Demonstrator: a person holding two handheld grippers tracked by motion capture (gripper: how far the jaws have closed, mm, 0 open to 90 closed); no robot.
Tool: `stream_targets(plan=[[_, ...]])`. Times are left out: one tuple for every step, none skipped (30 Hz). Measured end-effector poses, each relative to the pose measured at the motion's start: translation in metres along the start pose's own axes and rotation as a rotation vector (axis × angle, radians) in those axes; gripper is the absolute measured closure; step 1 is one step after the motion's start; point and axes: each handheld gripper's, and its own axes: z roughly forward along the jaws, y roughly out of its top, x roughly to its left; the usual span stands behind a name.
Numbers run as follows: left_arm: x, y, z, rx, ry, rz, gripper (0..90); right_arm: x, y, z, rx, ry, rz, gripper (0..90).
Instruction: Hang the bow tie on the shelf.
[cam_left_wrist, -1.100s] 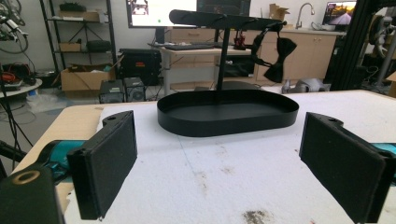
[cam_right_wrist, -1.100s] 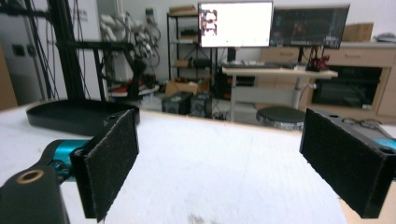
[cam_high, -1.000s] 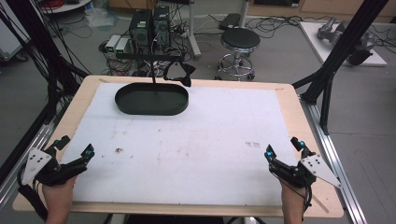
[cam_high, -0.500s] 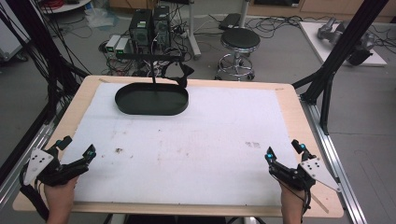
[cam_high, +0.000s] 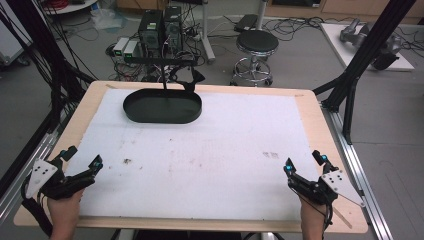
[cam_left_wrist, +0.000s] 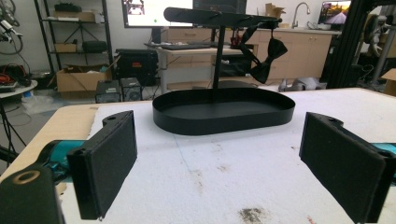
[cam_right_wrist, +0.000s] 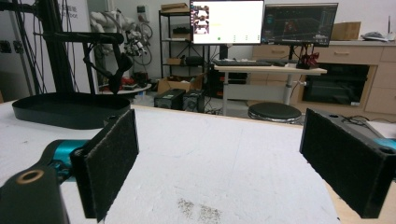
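A black oval tray (cam_high: 162, 106) (cam_left_wrist: 224, 112) (cam_right_wrist: 70, 109) stands at the far left-centre of the white mat. A post rises from it to a crossbar (cam_left_wrist: 219, 16), and a black bow tie (cam_high: 192, 80) (cam_left_wrist: 267, 58) (cam_right_wrist: 119, 65) hangs from the bar's right end. My left gripper (cam_high: 82, 157) (cam_left_wrist: 219, 158) rests open at the near left corner, facing the tray, nothing between its pads. At the near right corner my right gripper (cam_high: 306, 161) (cam_right_wrist: 219, 158) is open and holds nothing.
The white mat (cam_high: 200, 150) covers a wooden table (cam_high: 327, 135). Small dark marks (cam_high: 126, 161) and a smudge (cam_high: 270, 155) dot the mat. Beyond the far edge stand a black stool (cam_high: 256, 42) and computer boxes (cam_high: 160, 27). Black frame struts (cam_high: 350, 85) rise at the right.
Both grippers have drifted slightly toward the near edge of the table, staying open. The tray and bow tie have not moved.
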Motion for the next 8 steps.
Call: stream_targets(plan=[[-0.0001,-0.0001,0.0002,-0.001,0.000,-0.001,11.6,0.0002,-0.0001,0.0003,0.000,-0.003,-0.001,10.8],[-0.0002,-0.0001,0.0003,0.000,-0.002,-0.003,11.7,0.0005,-0.0001,0.0005,0.000,-0.008,-0.004,10.8],[-0.0004,-0.0002,0.0005,0.000,-0.002,-0.003,11.7,0.0007,0.0000,0.0005,0.000,-0.010,-0.005,10.8],[-0.0006,-0.0002,0.0006,-0.001,-0.002,-0.003,11.6,0.0010,0.0002,0.0006,-0.002,-0.009,-0.007,10.9],[-0.0005,-0.0002,0.0007,-0.001,-0.003,-0.001,11.7,0.0013,0.0005,0.0005,-0.002,-0.010,-0.008,10.8],[-0.0005,0.0000,0.0007,-0.002,-0.004,-0.001,11.7,0.0014,0.0006,0.0004,-0.003,-0.011,-0.010,10.9],[-0.0004,0.0002,0.0005,-0.001,-0.003,0.000,11.7,0.0014,0.0009,0.0002,-0.003,-0.011,-0.011,10.8],[-0.0003,0.0004,0.0003,-0.002,-0.002,0.001,11.6,0.0014,0.0010,0.0000,-0.003,-0.011,-0.010,10.8]])
